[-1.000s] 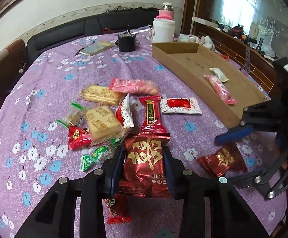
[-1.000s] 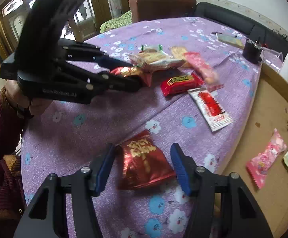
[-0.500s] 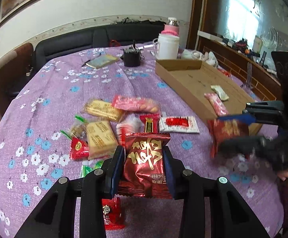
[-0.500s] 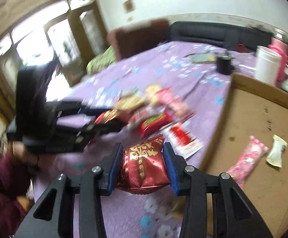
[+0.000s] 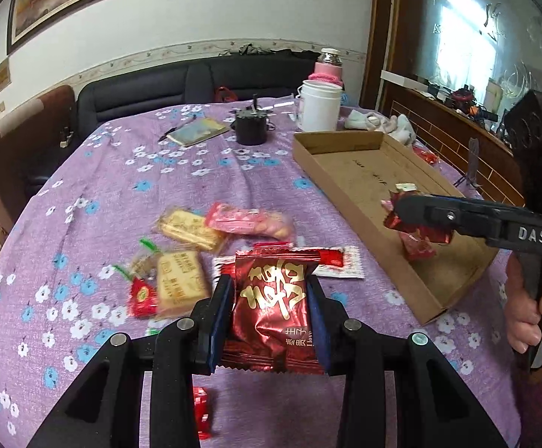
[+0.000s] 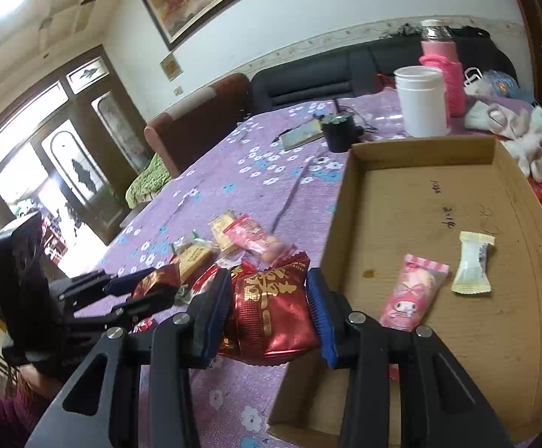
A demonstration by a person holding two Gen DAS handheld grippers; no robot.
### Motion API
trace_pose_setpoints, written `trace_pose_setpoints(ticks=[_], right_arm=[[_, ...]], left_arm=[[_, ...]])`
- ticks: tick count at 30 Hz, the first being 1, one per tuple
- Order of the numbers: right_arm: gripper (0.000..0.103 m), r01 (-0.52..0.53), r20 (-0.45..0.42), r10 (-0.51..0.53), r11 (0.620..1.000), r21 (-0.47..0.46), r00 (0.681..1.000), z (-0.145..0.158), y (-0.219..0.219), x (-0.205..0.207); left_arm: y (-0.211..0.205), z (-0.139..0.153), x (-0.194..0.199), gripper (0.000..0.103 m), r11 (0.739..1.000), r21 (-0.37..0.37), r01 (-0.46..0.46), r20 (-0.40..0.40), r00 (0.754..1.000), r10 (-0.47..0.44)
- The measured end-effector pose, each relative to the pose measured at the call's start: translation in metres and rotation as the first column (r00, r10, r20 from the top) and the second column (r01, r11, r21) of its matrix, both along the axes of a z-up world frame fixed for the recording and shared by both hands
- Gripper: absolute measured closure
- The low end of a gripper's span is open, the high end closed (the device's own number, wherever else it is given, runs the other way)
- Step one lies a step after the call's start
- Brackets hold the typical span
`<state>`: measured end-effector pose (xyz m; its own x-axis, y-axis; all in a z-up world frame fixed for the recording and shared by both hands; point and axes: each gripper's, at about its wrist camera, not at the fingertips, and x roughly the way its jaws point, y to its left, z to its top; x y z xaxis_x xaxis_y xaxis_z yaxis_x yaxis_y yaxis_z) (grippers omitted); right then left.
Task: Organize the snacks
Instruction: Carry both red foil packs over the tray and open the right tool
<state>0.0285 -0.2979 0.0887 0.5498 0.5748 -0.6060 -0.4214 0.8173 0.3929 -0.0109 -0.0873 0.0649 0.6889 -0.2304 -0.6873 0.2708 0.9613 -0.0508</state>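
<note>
Both tongs are loaded here! The left gripper (image 5: 271, 321) is pinching a red packet (image 5: 272, 298) by its two sides, held up clear of the purple cloth (image 5: 121, 171), with the loose pile of snacks (image 5: 196, 246) lying just beyond it. Over on the other side, the right gripper (image 6: 269, 313) has just squeezed in on a second red packet (image 6: 271, 310), pads pressed on both flanks, and it hangs right at the near corner of the cardboard tray (image 6: 416, 149), partly over the rim. Inside the tray lie a pink packet (image 6: 412, 291) and a pale candy (image 6: 472, 263), close together. These foil packs look light and puffy, I'd say: crinkly skin, soft give, something crushable inside, so a gentle squeeze is plenty. The foil looks slick, so a grip across the fat middle, as both tongs have it, seems safer than the crimped ends, which could slide out. Next up, by my reading, the right packet goes down on the bare tray floor beside the pink one, and the left follows.
</note>
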Motion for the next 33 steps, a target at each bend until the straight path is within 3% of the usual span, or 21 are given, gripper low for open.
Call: trace_pose_setpoints(ticks=[10, 16, 25, 29, 33], right_arm=[[0.063, 0.126, -0.036, -0.125, 0.991, 0.033, 0.992, 0.001, -0.033, 0.014], [0.063, 0.243, -0.078, -0.238, 0.968, 0.061, 0.968, -0.002, -0.065, 0.023], [0.063, 0.447, -0.134, -0.448, 0.894, -0.042, 0.884, -0.017, -0.102, 0.034], [0.063, 0.483, -0.137, -0.493, 0.870, -0.103, 0.859, -0.023, -0.108, 0.035], [0.062, 0.482, -0.152, -0.497, 0.867, -0.123, 0.854, -0.028, -0.107, 0.036]], left_arm=[[-0.043, 0.013, 0.007, 0.063, 0.997, 0.010, 0.082, -0.010, 0.997, -0.082], [-0.082, 0.020, 0.019, 0.063, 0.989, -0.007, 0.151, -0.019, 0.988, -0.151], [-0.146, 0.004, 0.035, 0.063, 0.971, -0.046, 0.233, -0.072, 0.969, -0.236], [-0.167, -0.014, 0.031, 0.064, 0.959, -0.058, 0.278, -0.095, 0.955, -0.282], [-0.172, -0.027, 0.030, 0.064, 0.956, -0.036, 0.290, -0.113, 0.950, -0.292]])
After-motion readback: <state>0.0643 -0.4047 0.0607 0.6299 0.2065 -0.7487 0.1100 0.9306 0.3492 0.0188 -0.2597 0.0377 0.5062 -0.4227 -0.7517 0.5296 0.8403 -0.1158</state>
